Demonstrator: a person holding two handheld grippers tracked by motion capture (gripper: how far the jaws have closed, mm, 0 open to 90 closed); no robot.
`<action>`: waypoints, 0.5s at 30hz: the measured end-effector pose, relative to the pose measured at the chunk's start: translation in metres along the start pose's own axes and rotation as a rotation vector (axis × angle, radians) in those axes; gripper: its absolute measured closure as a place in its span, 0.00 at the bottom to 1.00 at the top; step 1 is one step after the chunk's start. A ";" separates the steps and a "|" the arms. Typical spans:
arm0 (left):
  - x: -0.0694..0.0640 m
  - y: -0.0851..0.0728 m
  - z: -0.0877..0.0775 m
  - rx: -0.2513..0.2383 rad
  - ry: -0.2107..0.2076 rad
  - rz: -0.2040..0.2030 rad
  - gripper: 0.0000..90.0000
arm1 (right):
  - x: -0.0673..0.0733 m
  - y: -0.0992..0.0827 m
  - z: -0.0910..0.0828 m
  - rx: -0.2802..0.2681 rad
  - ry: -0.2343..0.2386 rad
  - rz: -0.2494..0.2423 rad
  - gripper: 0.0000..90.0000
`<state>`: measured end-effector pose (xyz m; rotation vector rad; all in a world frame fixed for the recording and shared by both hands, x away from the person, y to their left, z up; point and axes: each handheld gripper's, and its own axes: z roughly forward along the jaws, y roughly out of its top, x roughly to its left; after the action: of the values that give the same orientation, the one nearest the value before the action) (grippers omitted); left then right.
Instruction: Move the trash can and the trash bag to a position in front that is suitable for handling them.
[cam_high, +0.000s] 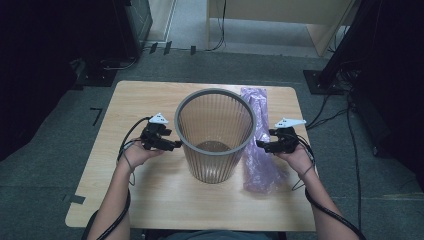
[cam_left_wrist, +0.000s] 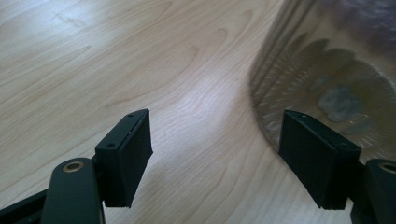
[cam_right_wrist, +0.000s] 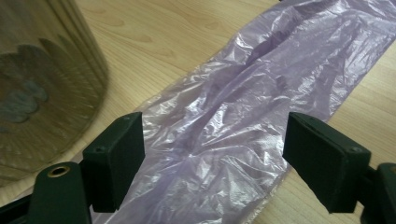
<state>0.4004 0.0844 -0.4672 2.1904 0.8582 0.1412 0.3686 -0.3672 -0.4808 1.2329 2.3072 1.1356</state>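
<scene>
A translucent ribbed wastebasket (cam_high: 215, 135) with a grey rim stands upright in the middle of the wooden table (cam_high: 150, 195). A flat purple plastic bag (cam_high: 257, 145) lies on the table to its right, running front to back. My left gripper (cam_high: 175, 146) hovers just left of the basket, jaws open and empty over bare wood (cam_left_wrist: 187, 93); the basket's base (cam_left_wrist: 327, 93) is beside its right jaw. My right gripper (cam_high: 260, 144) is right of the basket, jaws open above the purple bag (cam_right_wrist: 224, 130), with nothing pinched. The basket's wall (cam_right_wrist: 46, 93) shows to its left.
The table stands on grey carpet. Black stands and cables (cam_high: 330, 105) lie on the floor to the right and behind, and dark equipment (cam_high: 125, 30) at the back left. A pale wooden desk (cam_high: 280, 20) stands farther back.
</scene>
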 end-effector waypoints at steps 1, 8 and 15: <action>-0.001 0.001 -0.002 -0.002 -0.007 0.007 0.28 | 0.002 0.000 -0.001 -0.002 0.004 -0.004 0.24; -0.005 0.003 -0.009 -0.008 -0.026 -0.006 0.32 | 0.011 0.004 -0.007 -0.037 0.027 -0.034 0.28; -0.012 0.000 -0.021 -0.019 -0.041 -0.028 0.36 | 0.027 0.008 -0.012 -0.047 0.076 -0.048 0.33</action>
<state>0.3839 0.0901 -0.4508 2.1558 0.8611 0.0899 0.3502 -0.3492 -0.4643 1.1304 2.3376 1.2332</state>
